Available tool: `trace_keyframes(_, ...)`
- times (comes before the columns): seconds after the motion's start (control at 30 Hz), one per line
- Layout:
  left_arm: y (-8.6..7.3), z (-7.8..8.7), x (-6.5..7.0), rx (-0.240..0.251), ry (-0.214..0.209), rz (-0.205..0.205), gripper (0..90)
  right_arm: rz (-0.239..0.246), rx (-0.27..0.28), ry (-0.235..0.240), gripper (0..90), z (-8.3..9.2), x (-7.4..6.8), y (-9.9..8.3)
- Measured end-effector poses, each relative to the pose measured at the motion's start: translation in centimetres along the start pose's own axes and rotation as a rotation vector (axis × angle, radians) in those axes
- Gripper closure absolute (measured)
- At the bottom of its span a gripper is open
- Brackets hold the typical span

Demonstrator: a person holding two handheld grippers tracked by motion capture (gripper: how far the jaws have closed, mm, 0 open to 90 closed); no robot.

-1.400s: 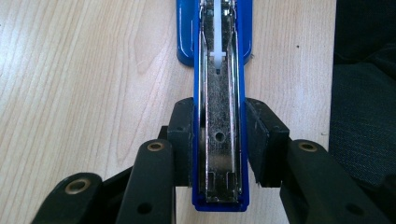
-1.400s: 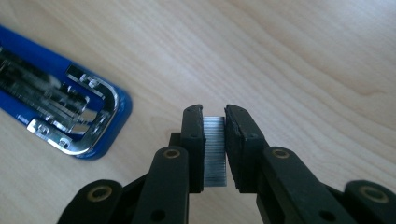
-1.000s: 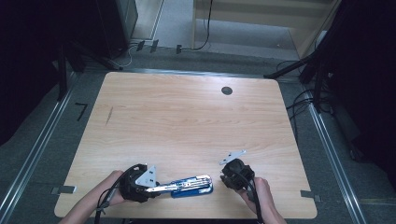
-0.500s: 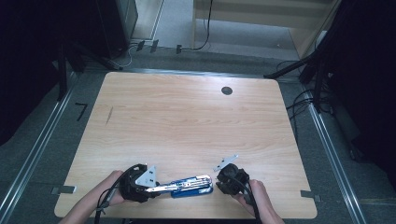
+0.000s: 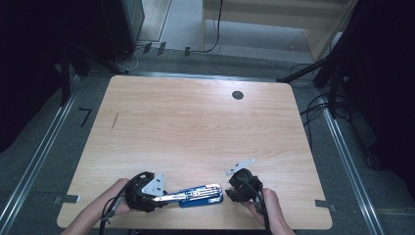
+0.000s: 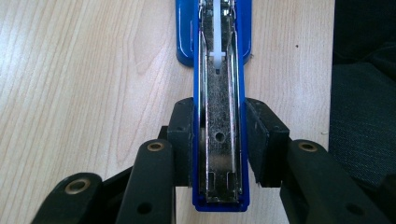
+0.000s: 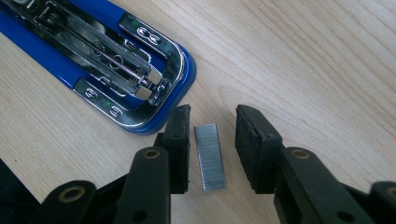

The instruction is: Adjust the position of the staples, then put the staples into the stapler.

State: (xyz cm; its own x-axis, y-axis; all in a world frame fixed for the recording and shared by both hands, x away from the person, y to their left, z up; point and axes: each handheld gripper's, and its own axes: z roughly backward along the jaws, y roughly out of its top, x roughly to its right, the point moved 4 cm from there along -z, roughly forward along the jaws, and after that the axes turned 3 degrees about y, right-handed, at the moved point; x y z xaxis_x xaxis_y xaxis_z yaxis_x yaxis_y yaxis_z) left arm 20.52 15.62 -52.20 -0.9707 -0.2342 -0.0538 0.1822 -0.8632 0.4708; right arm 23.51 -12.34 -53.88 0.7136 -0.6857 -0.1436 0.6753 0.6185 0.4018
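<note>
My right gripper has just been opening its jaws; a strip of staples lies flat on the table between them, touched by neither pad. I judge the strip released here, or not yet gripped, so loading it remains to be done. In the right gripper view the strip runs from 12 to 6 o'clock, nearer the left pad, with the stapler's open end at 10 o'clock just beyond the fingertips. My left gripper is clamped on the stapler's other end, pads against both blue sides, magazine exposed and pointing toward 12 o'clock.
</note>
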Motion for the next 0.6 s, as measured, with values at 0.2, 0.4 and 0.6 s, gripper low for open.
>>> trace_keyframes(0.2, -0.06, -0.01, -0.02, 0.005, -0.001, -0.001, 66.9, -0.022, -0.013, -0.011, 72.8, -0.4, -0.17, 0.19)
trace_keyframes(0.4, -0.03, -0.01, 0.01, 0.003, 0.001, -0.002, 66.9, -0.026, -0.029, -0.021, 76.7, -0.66, -0.21, 0.14)
trace_keyframes(0.6, -0.06, -0.01, -0.08, 0.006, -0.006, 0.0, 66.9, -0.013, -0.032, -0.028, 78.7, -0.65, -0.08, 0.03)
